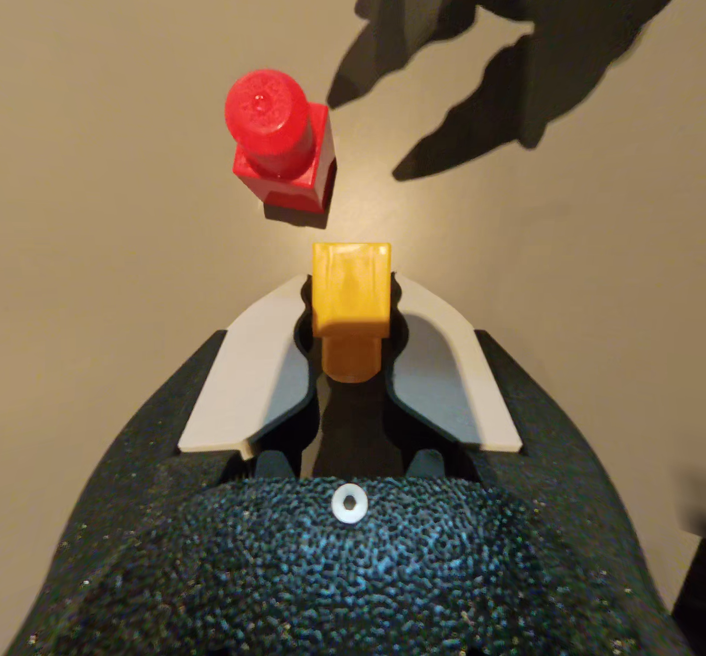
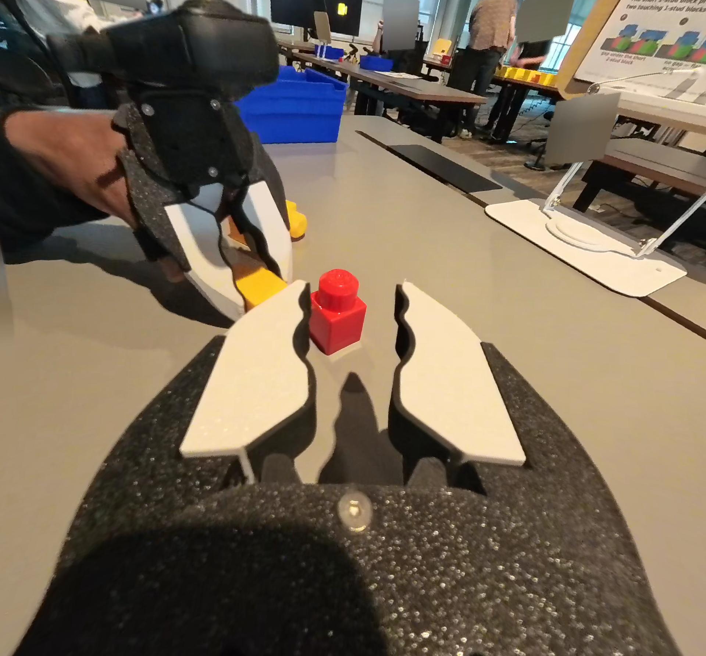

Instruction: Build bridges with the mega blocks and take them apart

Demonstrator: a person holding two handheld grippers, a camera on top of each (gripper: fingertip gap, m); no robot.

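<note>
Grey glossy table (image 2: 420, 217), blue bins (image 2: 294, 110), bright workshop

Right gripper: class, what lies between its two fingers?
The red block stands upright on the grey table between the open right gripper fingers, nearer the left finger; contact is unclear. The right wrist view shows this.

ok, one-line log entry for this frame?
left gripper: shut on yellow block | right gripper: open, straddling red block | red block upright on table | no bridge yet
</note>
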